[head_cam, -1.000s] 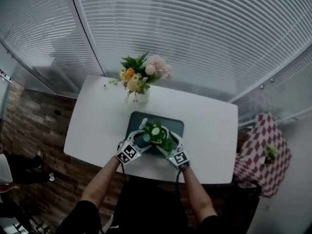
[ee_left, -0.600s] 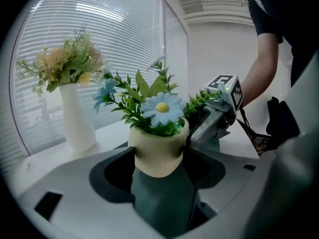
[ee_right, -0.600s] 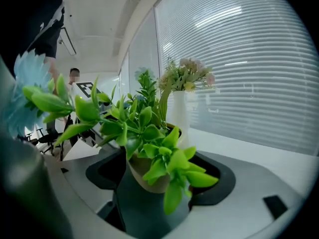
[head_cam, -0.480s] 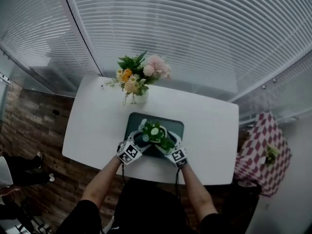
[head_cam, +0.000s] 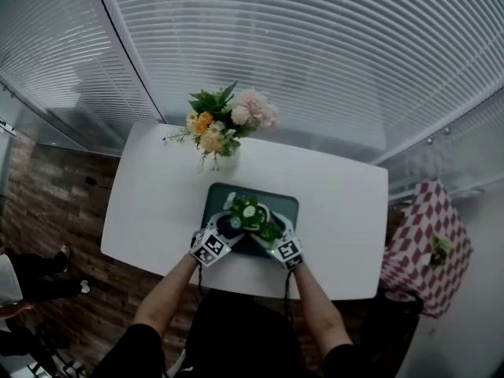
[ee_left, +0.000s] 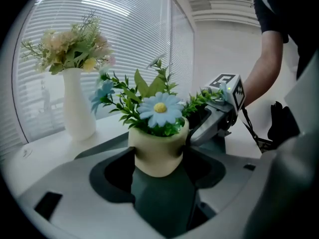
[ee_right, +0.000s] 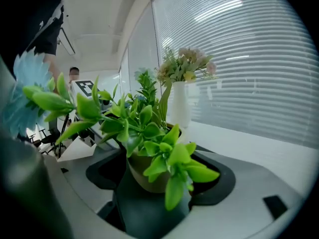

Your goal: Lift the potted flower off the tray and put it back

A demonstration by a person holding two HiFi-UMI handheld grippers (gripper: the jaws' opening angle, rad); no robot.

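Clamped on the pot [ee_left: 157, 151] with left gripper [ee_left: 158, 176] and right gripper [ee_right: 152, 183]. Lift straight up, level, both in sync; keep clear of vase [head_cam: 228, 157]; set back centred on tray [head_cam: 285, 203].

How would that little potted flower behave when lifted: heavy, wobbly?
Probably light: the potted flower is small. Its leafy stems look floppy and may sway. The pot's narrowing base could tip if set crooked on the tray.

Left forearm [head_cam: 163, 296] and right forearm [head_cam: 316, 305] angle inward. Left gripper [head_cam: 229, 230] and right gripper [head_cam: 272, 231] converge from opposite sides, each with its jaws pressed against the potted flower [head_cam: 250, 213].
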